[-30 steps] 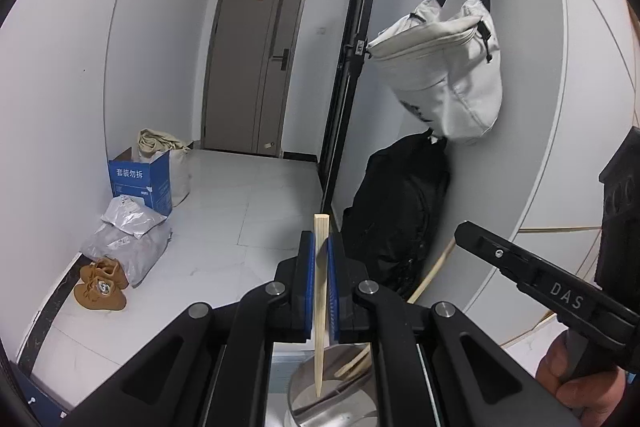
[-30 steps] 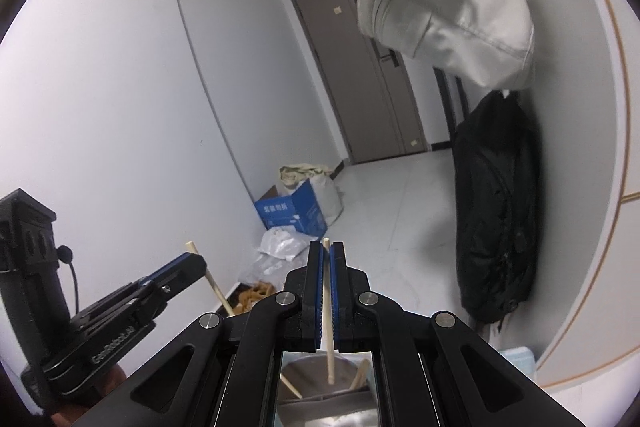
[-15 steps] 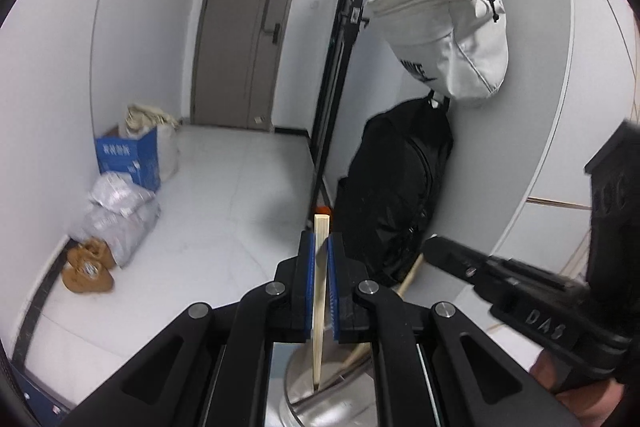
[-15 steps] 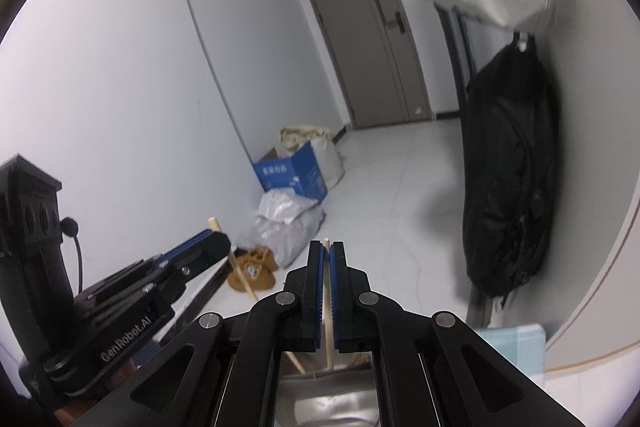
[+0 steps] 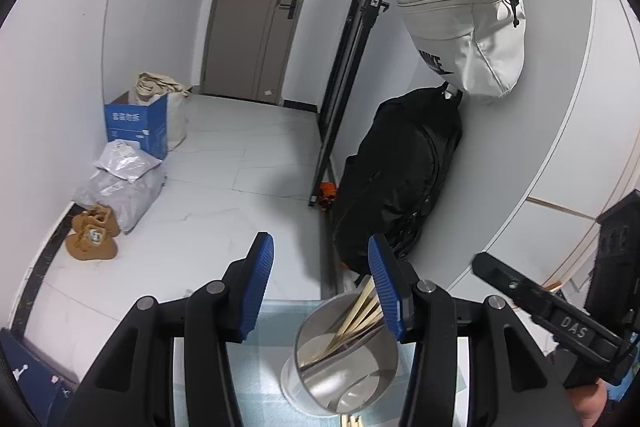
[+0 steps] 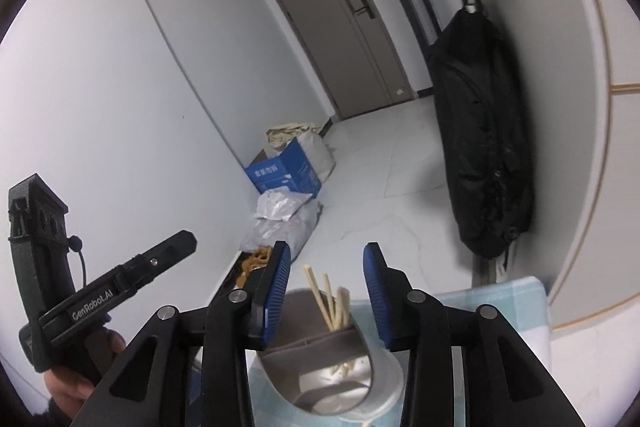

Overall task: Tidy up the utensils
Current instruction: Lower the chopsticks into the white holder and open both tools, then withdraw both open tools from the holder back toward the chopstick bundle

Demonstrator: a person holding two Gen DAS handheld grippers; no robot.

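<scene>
Blue-padded, the left gripper (image 5: pixel 320 285) hung with its jaws opening and nothing between them; the right gripper (image 6: pixel 326 285) likewise was spreading its jaws, empty, above the steel cup (image 6: pixel 340 383). Wooden chopsticks (image 6: pixel 330 301) stood leaning inside that cup, their tips above its rim; the cup sat on a pale checked cloth (image 5: pixel 272 355), with more sticks just before it at the frame's lower edge. Beyond lay a tiled floor, a black backpack (image 5: pixel 404 183) against the wall and a white bag (image 5: pixel 468 39) hanging above it.
</scene>
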